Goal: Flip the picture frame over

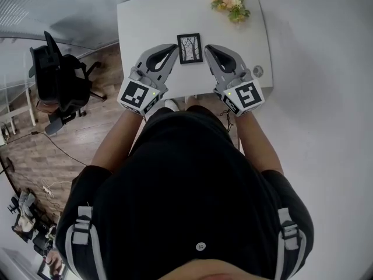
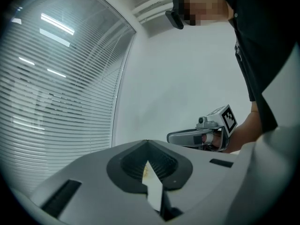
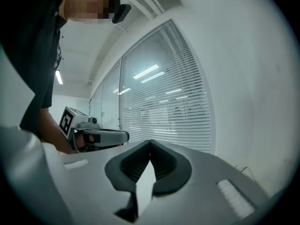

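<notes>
one frame (image 1: 190, 48) between left gripper (image 1: 174, 48), right gripper (image 1: 208, 48)

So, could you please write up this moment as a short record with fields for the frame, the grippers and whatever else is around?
picture frame: lies flat on the white table, picture side up
left gripper: shut, empty, left of the frame in the head view
right gripper: shut, empty, right of the frame
contact: none seen; both gripper views show only the room
flowers: table's far right corner
office chair: on the floor, left of the table
task status: frame not yet flipped
</notes>
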A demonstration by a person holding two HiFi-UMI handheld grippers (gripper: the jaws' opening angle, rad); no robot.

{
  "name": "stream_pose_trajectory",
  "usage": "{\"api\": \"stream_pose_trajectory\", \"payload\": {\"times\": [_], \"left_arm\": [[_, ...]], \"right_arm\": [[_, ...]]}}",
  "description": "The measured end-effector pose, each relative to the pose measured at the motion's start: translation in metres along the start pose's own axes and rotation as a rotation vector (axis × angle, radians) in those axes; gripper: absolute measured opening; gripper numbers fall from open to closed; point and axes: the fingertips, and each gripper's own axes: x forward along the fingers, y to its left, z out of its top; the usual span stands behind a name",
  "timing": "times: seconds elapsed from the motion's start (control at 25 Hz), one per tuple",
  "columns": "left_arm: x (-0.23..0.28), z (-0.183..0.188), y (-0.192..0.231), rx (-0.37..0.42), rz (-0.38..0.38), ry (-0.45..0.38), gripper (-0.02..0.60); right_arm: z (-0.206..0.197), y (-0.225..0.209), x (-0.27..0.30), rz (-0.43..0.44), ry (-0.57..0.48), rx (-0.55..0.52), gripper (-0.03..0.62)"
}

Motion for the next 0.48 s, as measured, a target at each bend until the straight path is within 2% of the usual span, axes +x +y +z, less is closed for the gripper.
{"api": "stream_pose_trajectory", "payload": {"times": [0.48], "left_arm": [[-0.003, 0.014, -0.002, 0.012, 0.016, -0.014, 0.005]], "right_arm": [[0.015, 0.003, 0.004, 0.020, -0.018, -0.022, 0.009]]}}
